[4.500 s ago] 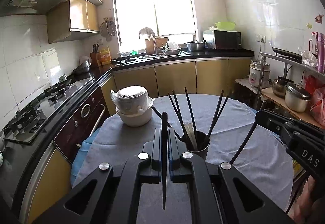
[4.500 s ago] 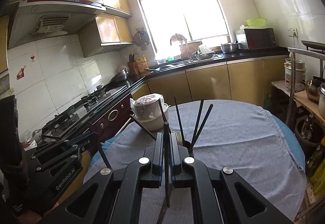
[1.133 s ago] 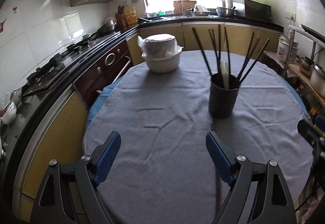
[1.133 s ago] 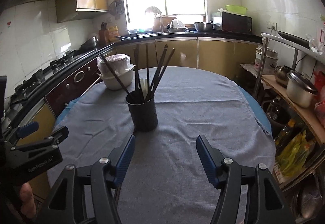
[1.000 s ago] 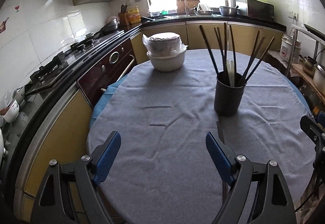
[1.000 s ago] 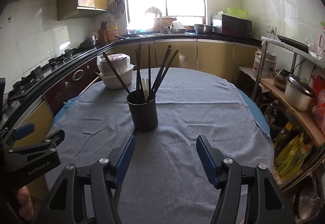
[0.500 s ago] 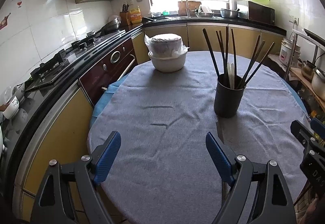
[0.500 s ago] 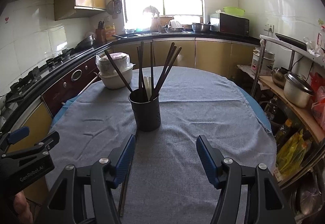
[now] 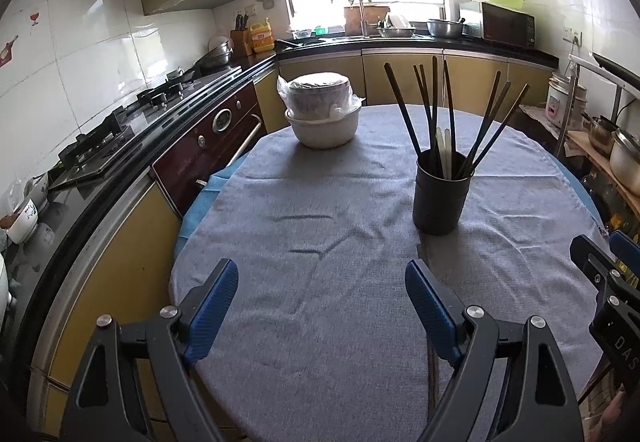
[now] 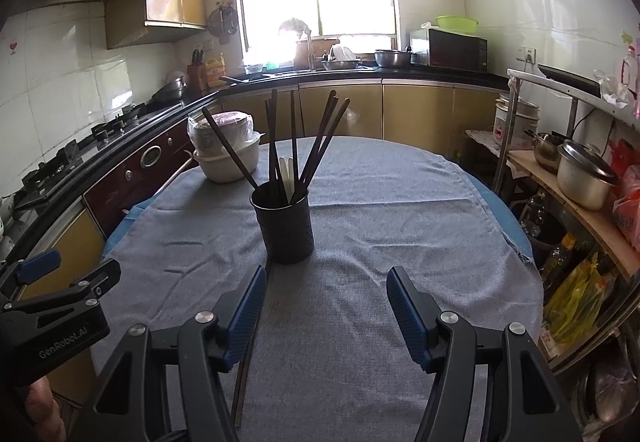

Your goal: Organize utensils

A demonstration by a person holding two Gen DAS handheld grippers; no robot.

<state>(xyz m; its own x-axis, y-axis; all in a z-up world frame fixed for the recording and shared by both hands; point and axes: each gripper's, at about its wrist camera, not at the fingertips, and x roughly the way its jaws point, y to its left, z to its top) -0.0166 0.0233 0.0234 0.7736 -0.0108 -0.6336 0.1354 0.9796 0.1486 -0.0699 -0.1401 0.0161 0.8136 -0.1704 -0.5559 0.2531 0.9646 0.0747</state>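
Nearest, the left gripper [image 9: 318, 292] and the right gripper [image 10: 326, 298] both hover over the cloth-covered desk [image 10: 400, 226] with jaws spread and nothing between them. A dark chopstick [image 10: 242, 374] lies flat on the cloth beside the right gripper's left finger. Just beyond stands a black utensil holder [image 10: 286, 228], upright, holding a fan of dark chopsticks [image 10: 294, 145] and a couple of pale utensils [image 10: 287, 175]. Farther back sits a white bowl [image 9: 324, 127] carrying a plastic-wrapped stack of bowls [image 9: 318, 93].
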